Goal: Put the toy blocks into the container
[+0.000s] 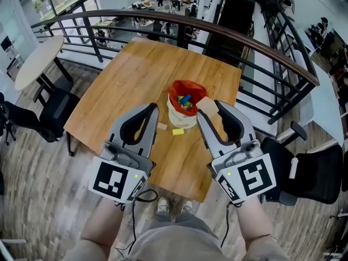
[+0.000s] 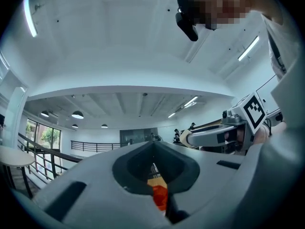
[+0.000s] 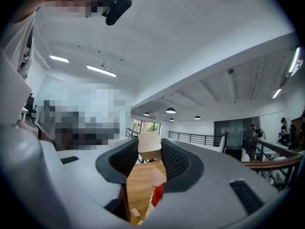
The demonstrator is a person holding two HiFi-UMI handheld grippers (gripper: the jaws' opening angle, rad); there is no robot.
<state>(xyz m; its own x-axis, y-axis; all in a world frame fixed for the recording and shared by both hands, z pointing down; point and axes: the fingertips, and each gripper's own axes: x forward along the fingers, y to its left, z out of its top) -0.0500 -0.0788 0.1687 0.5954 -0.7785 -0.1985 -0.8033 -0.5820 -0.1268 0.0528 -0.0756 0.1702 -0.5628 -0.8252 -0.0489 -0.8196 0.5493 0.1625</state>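
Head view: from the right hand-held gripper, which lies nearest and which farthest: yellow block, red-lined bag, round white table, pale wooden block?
1. Pale wooden block: clamped in the right hand-held gripper.
2. Red-lined bag: just to its left.
3. Yellow block: on the table, in front of the bag.
4. Round white table: far left.

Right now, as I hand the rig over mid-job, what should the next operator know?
Left gripper: shut, empty.
Right gripper: shut on a tan block, beside the red-lined container.
Done: several coloured blocks lie in the container.
Left to do: drop the held block in, then the yellow block and the small wooden block lying on the table in front of the container.
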